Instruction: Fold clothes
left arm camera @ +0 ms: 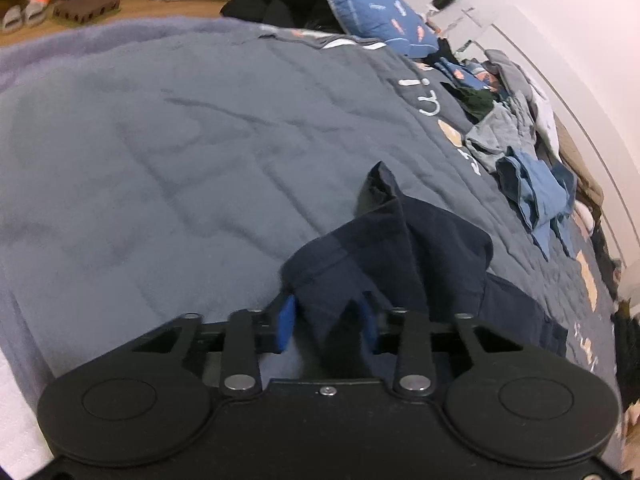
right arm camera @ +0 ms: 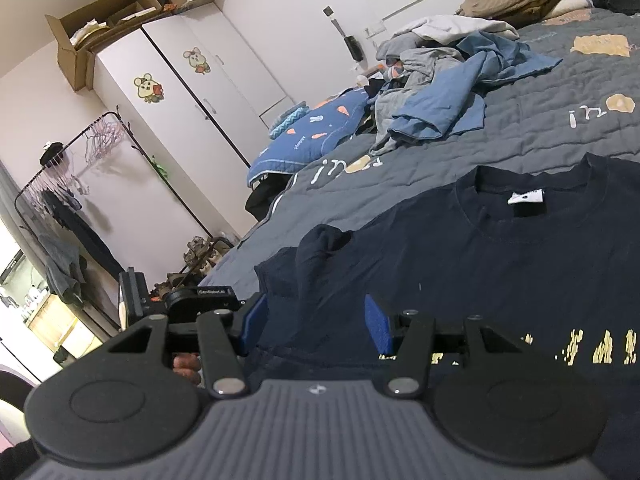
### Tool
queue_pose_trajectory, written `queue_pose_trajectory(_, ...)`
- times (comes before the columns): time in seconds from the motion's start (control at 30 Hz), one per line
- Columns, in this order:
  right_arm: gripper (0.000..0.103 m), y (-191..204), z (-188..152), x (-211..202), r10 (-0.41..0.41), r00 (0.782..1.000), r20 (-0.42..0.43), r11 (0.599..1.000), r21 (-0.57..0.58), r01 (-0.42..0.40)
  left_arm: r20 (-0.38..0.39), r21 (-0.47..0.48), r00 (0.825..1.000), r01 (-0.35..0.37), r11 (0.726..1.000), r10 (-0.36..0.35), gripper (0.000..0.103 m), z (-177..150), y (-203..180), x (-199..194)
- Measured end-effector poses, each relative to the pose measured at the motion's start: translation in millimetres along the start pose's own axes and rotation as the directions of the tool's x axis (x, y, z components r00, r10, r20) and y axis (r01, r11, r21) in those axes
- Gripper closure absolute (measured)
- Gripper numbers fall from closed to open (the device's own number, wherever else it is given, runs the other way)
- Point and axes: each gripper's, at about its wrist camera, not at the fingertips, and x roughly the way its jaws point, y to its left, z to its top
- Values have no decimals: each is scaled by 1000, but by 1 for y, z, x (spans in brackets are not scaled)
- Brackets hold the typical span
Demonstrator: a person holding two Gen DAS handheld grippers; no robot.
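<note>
Navy t-shirt (right arm camera: 500, 256) spread face up on the grey quilt (left arm camera: 180, 160), collar away from the right camera, so flattened out ready for folding. Sleeve (left arm camera: 384, 256) bunched up and pinched in the left gripper (left arm camera: 328, 320), probably to swing it inward. Right gripper (right arm camera: 316, 324) parked over the shirt's near part, jaws spread, gripping nothing. Unfolded clothes pile (right arm camera: 436, 92) waiting further back.

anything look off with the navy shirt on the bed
Yes. The navy t-shirt lies flat, but its sleeve is bunched and lifted, pinched in the left gripper. The right gripper stands open over the shirt.
</note>
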Motion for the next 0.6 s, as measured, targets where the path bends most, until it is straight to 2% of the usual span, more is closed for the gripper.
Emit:
queue_pose_trajectory(0.07,50,-1,-1,2,-3,1000,-6,1000,3,3,11,3,1000,7,1000,-7,87,1,-1,-1)
queue_pose_trajectory(0.2,50,-4,-2,6,-10,1000,-16,1000,9,10,98,104,994,43,994,-53,92,-2,-20,-17)
queue_pose_trajectory(0.3,50,-7,-2,6,-17,1000,-17,1000,18,17,162,283,973,114,952,-165,93,-13,-49,-37)
queue_pose_trajectory(0.37,50,-10,-1,5,-22,1000,-16,999,27,23,169,432,953,157,888,-251,93,-29,-73,-48)
queue_pose_trajectory(0.43,50,-12,0,3,-30,999,-13,999,36,31,116,551,942,204,809,-316,93,-46,-93,-52)
queue_pose_trajectory(0.47,50,-14,0,3,-35,999,-12,999,41,36,60,586,939,241,774,-338,93,-54,-100,-51)
queue_pose_trajectory(0.5,50,-15,1,2,-39,999,-10,998,45,39,6,616,937,273,739,-350,93,-62,-107,-49)
queue_pose_trajectory(0.6,50,-20,2,0,-51,999,-10,997,60,51,-128,696,938,317,644,-322,93,-85,-121,-40)
